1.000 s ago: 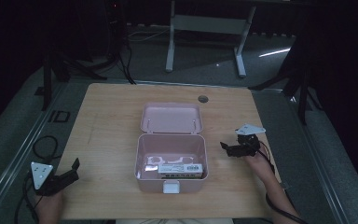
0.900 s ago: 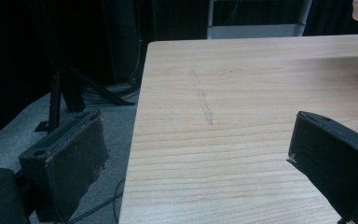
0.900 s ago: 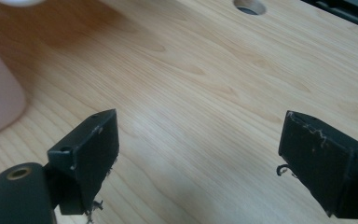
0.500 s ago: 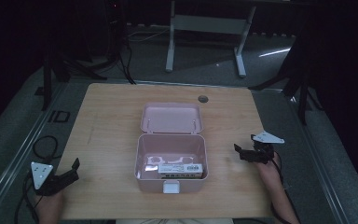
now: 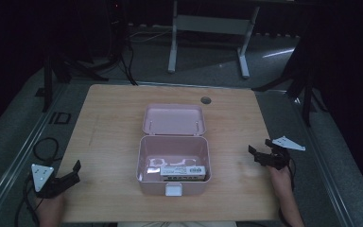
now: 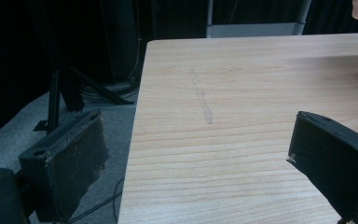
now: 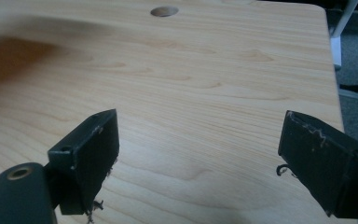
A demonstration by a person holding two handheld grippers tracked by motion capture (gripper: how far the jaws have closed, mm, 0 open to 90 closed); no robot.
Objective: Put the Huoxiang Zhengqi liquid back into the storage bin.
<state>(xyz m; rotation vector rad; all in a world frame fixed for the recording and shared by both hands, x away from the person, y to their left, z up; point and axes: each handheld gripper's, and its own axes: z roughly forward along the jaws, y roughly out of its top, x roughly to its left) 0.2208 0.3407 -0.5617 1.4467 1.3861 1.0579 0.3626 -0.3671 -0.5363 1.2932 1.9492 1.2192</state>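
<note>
Light wooden table (image 5: 113, 137) is sitting on a grey floor, its grain running across. A round cable hole (image 5: 206, 100) is showing near the far edge. A pink box (image 5: 174, 177) is standing directly on the tabletop at the middle, toward the near side, its lid (image 5: 173, 120) lying open behind it. A faint scuff mark (image 6: 204, 103) is running along the left part of the tabletop.

One open pink box (image 5: 174, 163), one wooden table (image 5: 108, 123), two hand-held grippers: left (image 5: 75, 171), right (image 5: 260, 151).
</note>
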